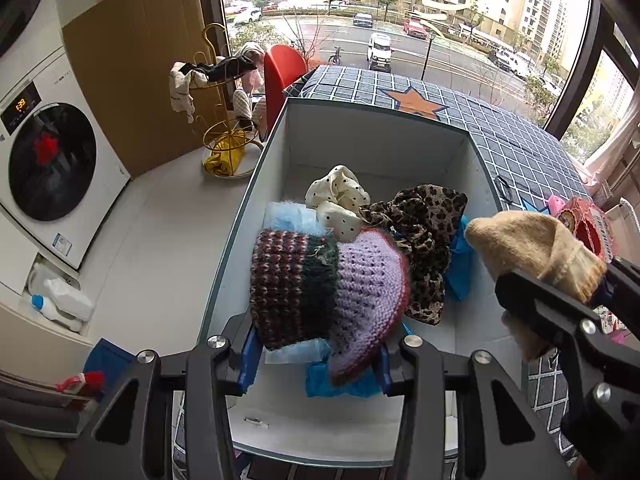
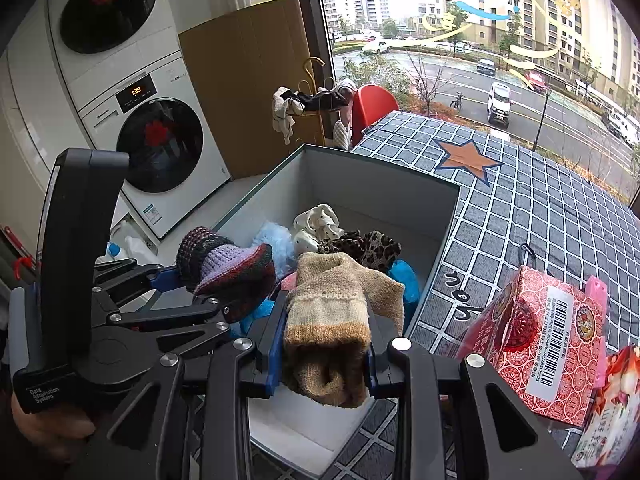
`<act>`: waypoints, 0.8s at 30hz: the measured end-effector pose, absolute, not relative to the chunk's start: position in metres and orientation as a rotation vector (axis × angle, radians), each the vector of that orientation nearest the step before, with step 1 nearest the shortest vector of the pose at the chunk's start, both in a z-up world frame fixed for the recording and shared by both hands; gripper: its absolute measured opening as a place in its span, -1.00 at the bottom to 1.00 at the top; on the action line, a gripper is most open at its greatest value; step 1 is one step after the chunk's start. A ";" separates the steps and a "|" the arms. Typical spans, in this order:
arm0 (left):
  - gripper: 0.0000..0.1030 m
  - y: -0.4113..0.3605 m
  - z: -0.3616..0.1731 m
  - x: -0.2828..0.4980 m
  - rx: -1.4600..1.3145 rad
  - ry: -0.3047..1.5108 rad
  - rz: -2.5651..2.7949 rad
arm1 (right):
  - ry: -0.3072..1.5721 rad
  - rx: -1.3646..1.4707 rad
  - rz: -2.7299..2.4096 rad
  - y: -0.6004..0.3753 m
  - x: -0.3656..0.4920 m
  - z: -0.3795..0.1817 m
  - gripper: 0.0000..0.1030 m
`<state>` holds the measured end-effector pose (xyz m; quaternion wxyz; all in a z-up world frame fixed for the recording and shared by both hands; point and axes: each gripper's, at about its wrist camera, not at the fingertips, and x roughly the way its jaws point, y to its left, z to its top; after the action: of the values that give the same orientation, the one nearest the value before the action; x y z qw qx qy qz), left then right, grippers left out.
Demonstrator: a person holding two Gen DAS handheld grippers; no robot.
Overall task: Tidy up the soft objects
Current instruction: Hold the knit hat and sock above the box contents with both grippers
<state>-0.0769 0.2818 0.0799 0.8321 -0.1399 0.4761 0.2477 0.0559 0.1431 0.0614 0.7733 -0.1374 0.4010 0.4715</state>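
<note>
Left fingers grasping knit hat over box, right fingers clenched on tan sock, red carton only in right view.

Both grippers angled downward: the left gripper clamped knitwear between its fingers, the right gripper likewise pinched shut.

— How many soft things in the open box?

— Five kinds I can count: one striped knit hat, one polka-dot cloth, one leopard-print scarf, one pale blue fluffy piece, plus bright blue plastic bits, number unclear.

— And elsewhere?

— One tan knit glove, one red patterned carton near the table's right edge, two stacked washing machines.
</note>
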 end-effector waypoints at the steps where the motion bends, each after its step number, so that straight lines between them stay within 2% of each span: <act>1: -0.06 0.282 0.080 -0.077 -0.297 1.009 0.526 | 0.869 -0.298 1.020 0.143 0.056 0.061 -0.37; 24: -0.04 0.286 0.078 -0.075 -0.306 1.016 0.528 | 0.876 -0.308 1.016 0.151 0.060 0.058 -0.37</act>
<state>-0.0745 0.2856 0.0782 0.8296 -0.1441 0.4787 0.2488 0.0603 0.1510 0.0578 0.7724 -0.1421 0.4042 0.4688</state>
